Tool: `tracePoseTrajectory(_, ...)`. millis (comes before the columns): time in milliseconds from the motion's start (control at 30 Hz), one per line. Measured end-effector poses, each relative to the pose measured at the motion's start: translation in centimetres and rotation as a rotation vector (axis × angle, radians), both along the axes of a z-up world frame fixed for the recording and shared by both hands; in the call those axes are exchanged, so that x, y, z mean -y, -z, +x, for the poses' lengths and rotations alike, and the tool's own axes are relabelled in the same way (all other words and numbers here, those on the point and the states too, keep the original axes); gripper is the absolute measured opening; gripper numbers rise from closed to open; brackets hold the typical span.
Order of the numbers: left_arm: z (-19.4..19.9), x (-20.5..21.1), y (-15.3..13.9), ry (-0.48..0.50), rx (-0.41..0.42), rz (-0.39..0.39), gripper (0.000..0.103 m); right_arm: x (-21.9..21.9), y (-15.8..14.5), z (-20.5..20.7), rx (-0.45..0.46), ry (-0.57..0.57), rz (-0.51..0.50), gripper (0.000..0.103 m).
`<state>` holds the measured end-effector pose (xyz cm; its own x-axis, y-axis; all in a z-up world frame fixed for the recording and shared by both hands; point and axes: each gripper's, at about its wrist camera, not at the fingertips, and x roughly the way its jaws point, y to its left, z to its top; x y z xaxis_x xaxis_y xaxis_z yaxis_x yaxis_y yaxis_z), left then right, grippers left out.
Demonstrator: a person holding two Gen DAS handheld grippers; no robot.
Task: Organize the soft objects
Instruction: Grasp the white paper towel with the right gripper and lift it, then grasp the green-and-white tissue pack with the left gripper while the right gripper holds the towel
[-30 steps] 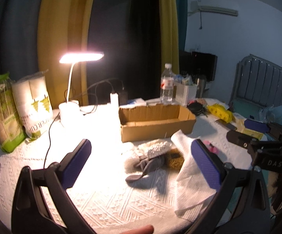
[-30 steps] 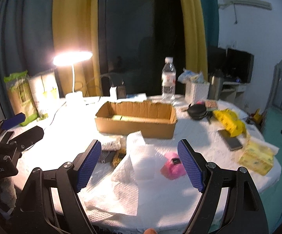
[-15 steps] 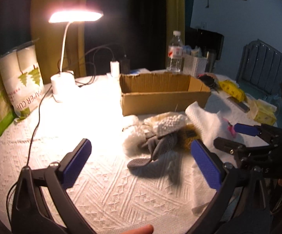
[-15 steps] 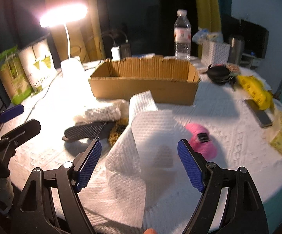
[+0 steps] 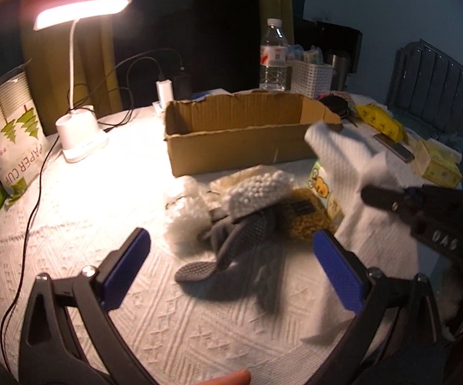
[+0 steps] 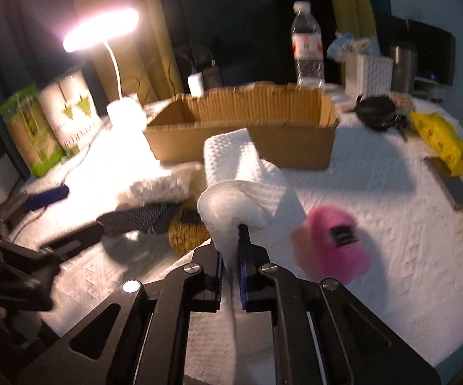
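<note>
Open brown cardboard box (image 5: 241, 134): nothing visible inside. Right tool (image 6: 230, 264): pressed together, pinching white quilted paper towel (image 6: 247, 189). Left tool (image 5: 231, 266): spread, empty, above grey dotted gloves (image 5: 241, 240). White fleece hat (image 5: 257, 192), pink beanie (image 6: 337, 240): unsorted on desk (image 5: 103, 192). Barely begun.

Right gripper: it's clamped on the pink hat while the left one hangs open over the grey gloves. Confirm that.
Not quite. The right gripper is clamped on the white paper towel, not the pink hat, which lies free on the table beside it, as the right wrist view shows. The left gripper does hang open over the grey gloves.
</note>
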<state>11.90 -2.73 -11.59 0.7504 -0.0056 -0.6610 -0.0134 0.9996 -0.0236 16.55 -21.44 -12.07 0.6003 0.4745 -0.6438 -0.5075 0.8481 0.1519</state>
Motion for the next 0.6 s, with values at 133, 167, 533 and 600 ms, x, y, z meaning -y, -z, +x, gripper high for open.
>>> tracePoseTrajectory(133,1.1,1.9,-0.3,0.029,-0.007,0.017,0.102,2.4,-2.4,0.0,0.054,0.012,0.058,0.009)
tracePoseTrajectory(167,1.3,2.4,-0.4,0.037,-0.008,0.021,0.102,2.9,-2.8,0.0,0.065,0.015,0.07,0.009)
tracePoseTrajectory(533,4.3,8.1,-0.4,0.118,-0.034,0.064,0.102,9.6,-4.3,1.2,0.127,0.081,0.138,0.009)
tracePoseTrajectory(600,5.1,8.9,-0.3,0.133,-0.042,0.071,0.102,10.4,-4.3,1.5,0.13,0.082,0.147,0.009)
